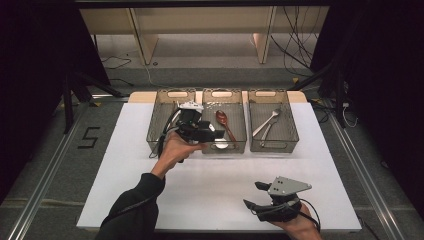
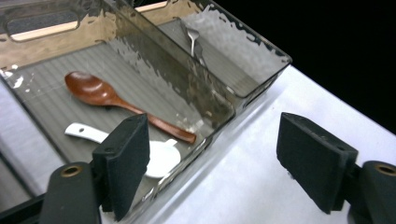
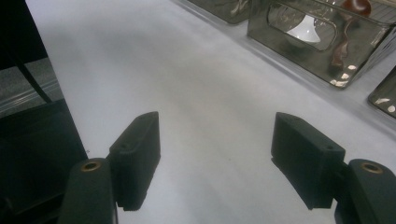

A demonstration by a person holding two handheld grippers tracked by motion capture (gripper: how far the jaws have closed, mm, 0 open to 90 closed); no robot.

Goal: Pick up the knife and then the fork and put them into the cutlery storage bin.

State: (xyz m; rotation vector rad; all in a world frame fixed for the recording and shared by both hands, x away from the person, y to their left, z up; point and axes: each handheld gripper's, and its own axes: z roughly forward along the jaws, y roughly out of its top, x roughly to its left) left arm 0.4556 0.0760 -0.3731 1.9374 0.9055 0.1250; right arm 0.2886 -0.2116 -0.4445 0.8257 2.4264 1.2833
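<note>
Sorting appears nearly done: wooden spoon (image 2: 122,100) and white spoon (image 2: 140,148) lie in the middle bin (image 1: 223,149), both claws open and empty, table front bare.

Three bins stood side by side at the table's (image 1: 130,190) far edge. The middle bin (image 1: 224,95) held a wooden spoon (image 1: 224,122) with a ceramic spoon (image 2: 156,156) nearer the front wall; the right bin (image 1: 273,95) held metal cutlery (image 1: 266,126). The left gripper (image 1: 218,135) hung over the middle bin's front, the right gripper (image 1: 253,194) over the near right table.
</note>
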